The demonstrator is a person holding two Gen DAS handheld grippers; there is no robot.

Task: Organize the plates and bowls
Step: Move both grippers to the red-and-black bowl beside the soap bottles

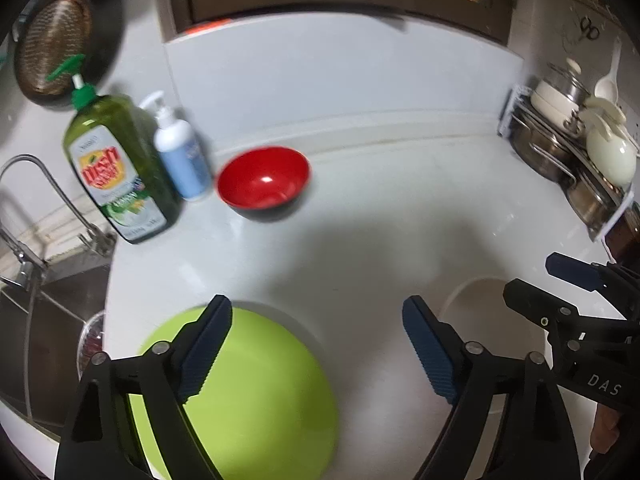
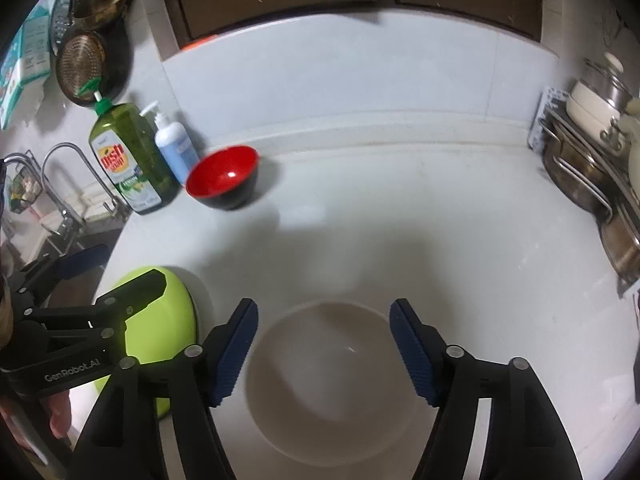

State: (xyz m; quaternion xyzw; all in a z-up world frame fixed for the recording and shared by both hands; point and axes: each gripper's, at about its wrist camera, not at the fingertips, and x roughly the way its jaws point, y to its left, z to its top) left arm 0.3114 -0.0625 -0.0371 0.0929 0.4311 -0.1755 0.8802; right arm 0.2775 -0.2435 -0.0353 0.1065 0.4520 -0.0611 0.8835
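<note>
A lime green plate [image 1: 248,392] lies on the white counter [image 1: 360,240], under the left finger of my open left gripper [image 1: 316,348]. A white bowl [image 2: 332,384] sits between the spread fingers of my open right gripper [image 2: 324,352]; neither pad touches it. The same white bowl [image 1: 492,320] shows in the left wrist view, partly behind the right gripper [image 1: 532,284]. A red bowl with a black outside [image 1: 264,184] stands near the back. It also appears as the red bowl [image 2: 222,182] in the right wrist view, with the green plate [image 2: 160,320] and left gripper [image 2: 124,270] at lower left.
A green dish soap bottle [image 1: 120,168] and a white-blue pump bottle [image 1: 180,152] stand left of the red bowl. The sink [image 1: 48,320] and tap [image 1: 40,200] are at far left. A rack of pots and ladles [image 1: 576,148] lines the right wall.
</note>
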